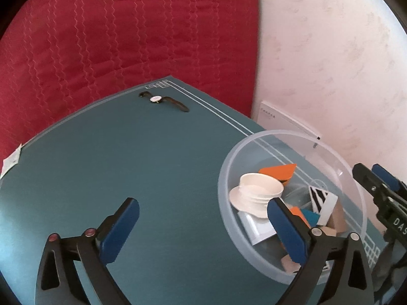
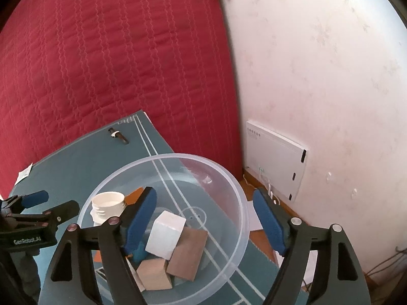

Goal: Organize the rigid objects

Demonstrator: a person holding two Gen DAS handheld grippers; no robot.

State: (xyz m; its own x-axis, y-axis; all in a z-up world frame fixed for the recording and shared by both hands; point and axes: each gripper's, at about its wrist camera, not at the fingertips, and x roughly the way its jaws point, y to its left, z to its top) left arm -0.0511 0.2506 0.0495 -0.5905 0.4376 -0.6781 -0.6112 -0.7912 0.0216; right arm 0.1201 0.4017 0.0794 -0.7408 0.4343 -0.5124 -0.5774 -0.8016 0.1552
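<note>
A clear plastic bowl [image 1: 292, 137] [image 2: 162, 156] stands at the right of the teal mat [image 1: 127, 157]. Inside lie a white ribbed cap [image 1: 259, 193] [image 2: 108, 203], an orange block [image 1: 278, 171], a striped card [image 1: 323, 200], a white block [image 2: 166, 233] and two wooden blocks [image 2: 155, 274]. A wristwatch [image 1: 162, 100] [image 2: 118, 135] lies near the mat's far edge. My left gripper [image 1: 203, 204] is open and empty, just left of the bowl. Over the bowl my right gripper [image 2: 204, 194] is open, its pads clear of the white block below.
A red quilted cover [image 1: 127, 38] surrounds the mat on the far and left sides. A white wall with a flat white panel [image 2: 274, 157] rises at the right. A paper tag [image 1: 11, 161] lies at the mat's left edge.
</note>
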